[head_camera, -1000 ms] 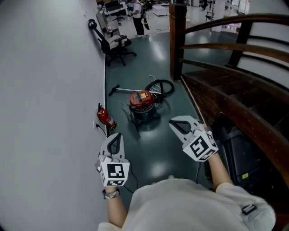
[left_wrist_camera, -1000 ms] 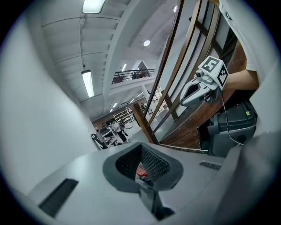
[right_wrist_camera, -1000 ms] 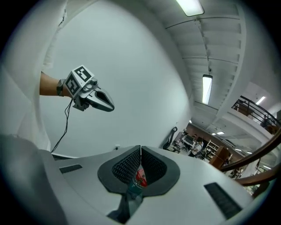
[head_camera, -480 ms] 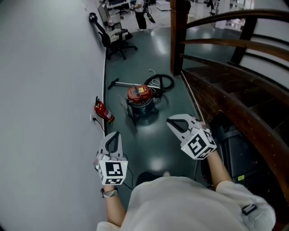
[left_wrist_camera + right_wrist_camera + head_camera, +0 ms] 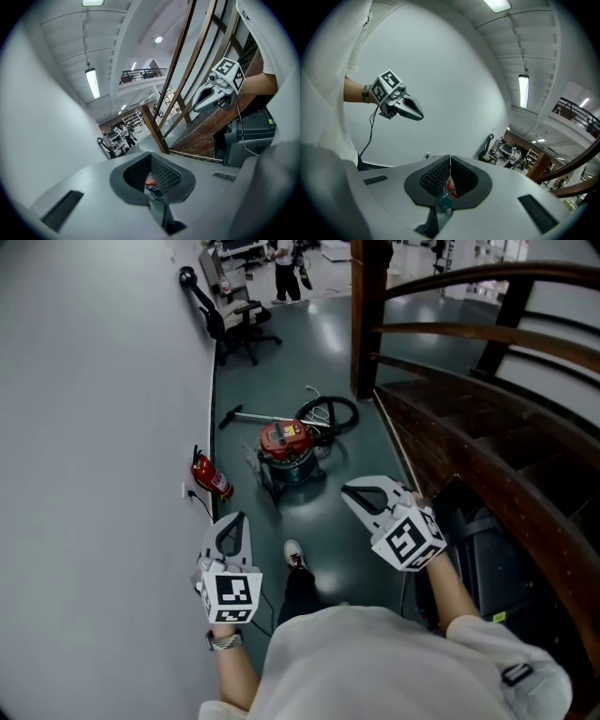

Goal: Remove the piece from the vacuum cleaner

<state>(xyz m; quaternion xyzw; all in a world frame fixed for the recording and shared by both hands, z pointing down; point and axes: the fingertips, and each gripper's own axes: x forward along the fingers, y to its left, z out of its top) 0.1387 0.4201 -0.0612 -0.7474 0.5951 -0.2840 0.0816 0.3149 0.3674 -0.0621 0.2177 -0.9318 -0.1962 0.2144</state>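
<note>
Clock read from the person, 12 straight ahead.

Near: a shoe (image 5: 294,555) is showing at 12, just ahead of the torso. The left gripper (image 5: 236,526) is riding at 10 and the right gripper (image 5: 356,493) at 2, both angling slightly down. Each has its jaws pressed together on nothing. That is likely a carrying posture, since nothing is within reach. Both gripper views are framing the red machine through the notch behind the closed tips, so both are aiming at it.

Middle: a fire extinguisher (image 5: 211,479) is leaning by the wall (image 5: 94,427) at 11. The vacuum cleaner (image 5: 286,451) is sitting upright on the floor at 12, well apart from both grippers. Its black hose (image 5: 330,412) is coiling at its 1 o'clock side, and a wand (image 5: 248,415) is lying flat toward 11. I cannot tell which piece is meant. Judging by this: approach stage, removal not begun.

Far: an office chair (image 5: 230,320) is standing at 11. The wooden staircase (image 5: 469,456) is running from 1 to 3, narrowing the passage.
</note>
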